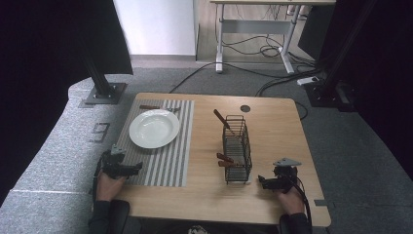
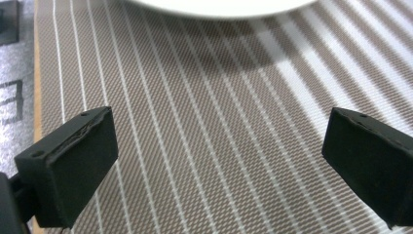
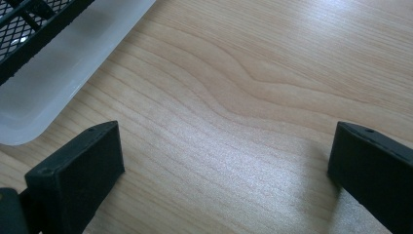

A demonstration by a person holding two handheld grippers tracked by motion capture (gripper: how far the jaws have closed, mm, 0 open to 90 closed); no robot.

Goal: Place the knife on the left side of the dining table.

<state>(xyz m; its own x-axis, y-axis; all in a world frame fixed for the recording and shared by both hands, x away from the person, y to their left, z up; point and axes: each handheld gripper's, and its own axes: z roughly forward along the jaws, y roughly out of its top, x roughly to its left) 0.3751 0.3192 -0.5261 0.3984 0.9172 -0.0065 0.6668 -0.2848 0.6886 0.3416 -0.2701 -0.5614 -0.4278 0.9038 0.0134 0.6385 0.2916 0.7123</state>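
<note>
The left tool (image 1: pixel 132 168) hovers with jaws apart over the near edge of the mat (image 1: pixel 165 165), and the right tool (image 1: pixel 262 181) is likewise apart above the bare bench (image 1: pixel 204 190) beside the rack (image 1: pixel 237 148). Farther off, the plate (image 1: pixel 154 128) sits on the mat, with cutlery (image 1: pixel 225 160) standing in the rack.

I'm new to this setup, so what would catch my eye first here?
A white plate sits on a striped placemat on the table's left half. To its right stands a black wire basket with brown-handled cutlery poking out. An open claw waits at each near corner, left claw and right claw.
</note>
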